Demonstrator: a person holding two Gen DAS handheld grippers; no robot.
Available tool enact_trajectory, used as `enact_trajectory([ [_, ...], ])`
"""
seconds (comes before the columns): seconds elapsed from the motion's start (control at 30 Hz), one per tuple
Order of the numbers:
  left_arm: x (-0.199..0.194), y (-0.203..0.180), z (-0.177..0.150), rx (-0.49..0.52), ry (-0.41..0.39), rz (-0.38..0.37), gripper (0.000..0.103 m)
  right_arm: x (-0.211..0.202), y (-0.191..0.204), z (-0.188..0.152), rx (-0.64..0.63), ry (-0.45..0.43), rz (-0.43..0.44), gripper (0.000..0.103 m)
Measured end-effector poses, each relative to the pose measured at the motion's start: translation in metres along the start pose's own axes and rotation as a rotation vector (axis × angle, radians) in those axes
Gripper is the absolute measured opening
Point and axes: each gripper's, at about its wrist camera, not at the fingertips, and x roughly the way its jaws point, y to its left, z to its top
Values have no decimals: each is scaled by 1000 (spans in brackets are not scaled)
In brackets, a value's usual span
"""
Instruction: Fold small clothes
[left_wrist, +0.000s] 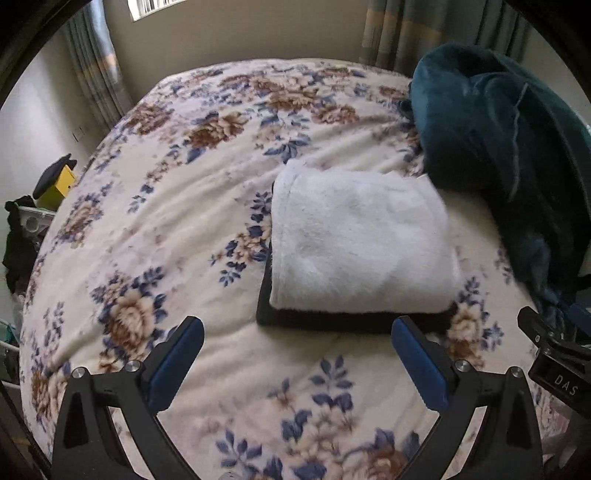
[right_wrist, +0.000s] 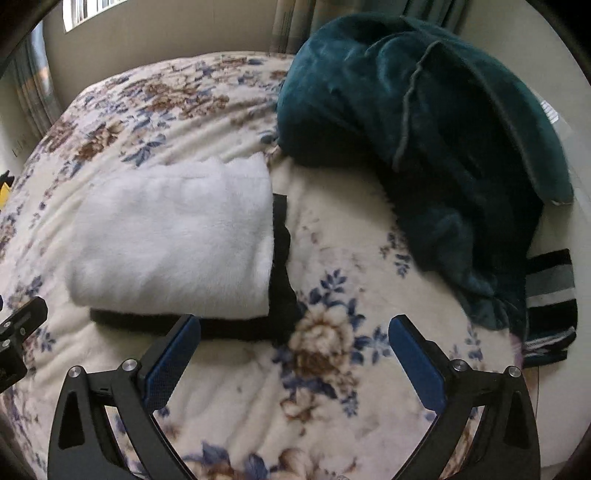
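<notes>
A folded white fluffy garment (left_wrist: 362, 240) lies on top of a folded black garment (left_wrist: 325, 321) on the floral bed; both also show in the right wrist view, white (right_wrist: 173, 243) over black (right_wrist: 280, 280). My left gripper (left_wrist: 297, 332) is open and empty, just in front of the stack's near edge. My right gripper (right_wrist: 295, 330) is open and empty, near the stack's front right corner. A crumpled dark teal fleece (right_wrist: 424, 147) lies to the right, also seen in the left wrist view (left_wrist: 509, 147). A black, grey and white striped garment (right_wrist: 550, 295) lies beside the teal fleece.
The floral blanket (left_wrist: 166, 221) covers the bed. The right gripper's body (left_wrist: 557, 365) shows at the left view's right edge. A yellow object (left_wrist: 59, 184) and dark clutter (left_wrist: 18, 251) stand off the bed's left side. Curtains (left_wrist: 424, 33) and wall lie beyond.
</notes>
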Motion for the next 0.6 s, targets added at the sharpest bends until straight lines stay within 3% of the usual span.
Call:
enact_trajectory([
  [0.17,-72,-5,-16,3,-57,9,103,-67,-17,-14,23,-36,18,103],
  [0.6,-256,-20,-67,-1,-168,0,103,-301,-76,-70,48,-233,5,103],
])
